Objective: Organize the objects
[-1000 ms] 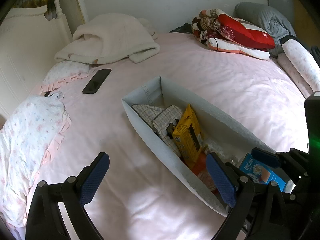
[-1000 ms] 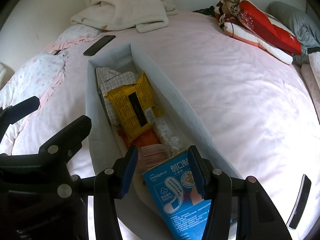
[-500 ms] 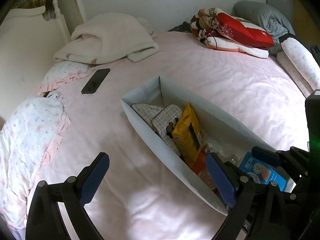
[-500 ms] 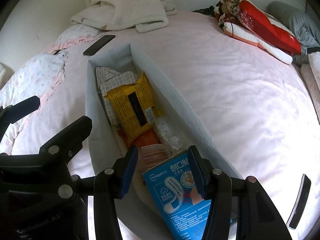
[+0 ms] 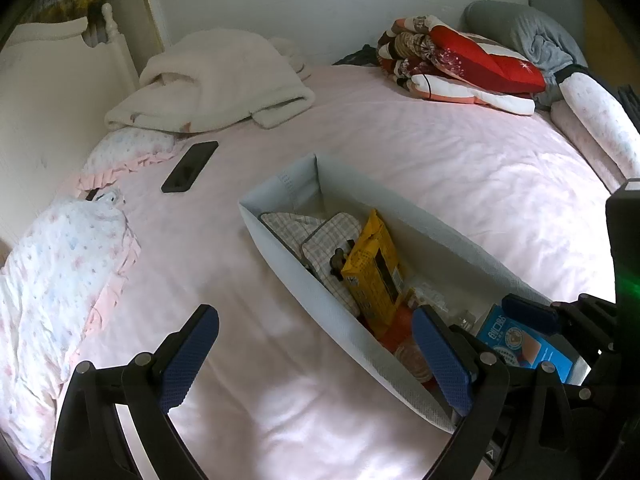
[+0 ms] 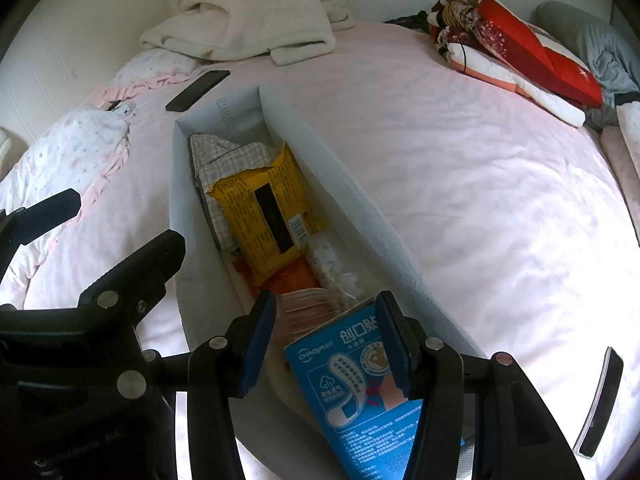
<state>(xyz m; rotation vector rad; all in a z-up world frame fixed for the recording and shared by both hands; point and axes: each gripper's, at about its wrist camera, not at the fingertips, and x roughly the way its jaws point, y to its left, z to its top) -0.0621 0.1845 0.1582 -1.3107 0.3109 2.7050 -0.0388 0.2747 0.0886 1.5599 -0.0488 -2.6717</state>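
Note:
A long grey fabric bin [image 5: 280, 248] [image 6: 180, 200] lies on the pink bed. Inside it are a checked pouch [image 6: 216, 152], a yellow snack packet [image 5: 372, 272] [image 6: 264, 220], an orange packet [image 6: 296, 276] and a clear bag of white pieces [image 6: 328, 260]. A blue plaster box [image 6: 344, 380] [image 5: 520, 344] rests at the bin's near end. My right gripper [image 6: 326, 300] straddles the box with its jaws open: the right pad meets the box's edge and a gap shows at the left pad. My left gripper [image 5: 316, 316] is wide open and empty, over the sheet and the bin's near wall.
A black phone [image 5: 190, 166] [image 6: 198, 90] lies beyond the bin, and a second phone [image 6: 600, 400] lies at the right. A folded white blanket [image 5: 208, 80], a red patterned quilt [image 5: 460, 60] and grey bedding [image 5: 528, 36] line the far side. A floral pillow [image 5: 60, 280] is on the left.

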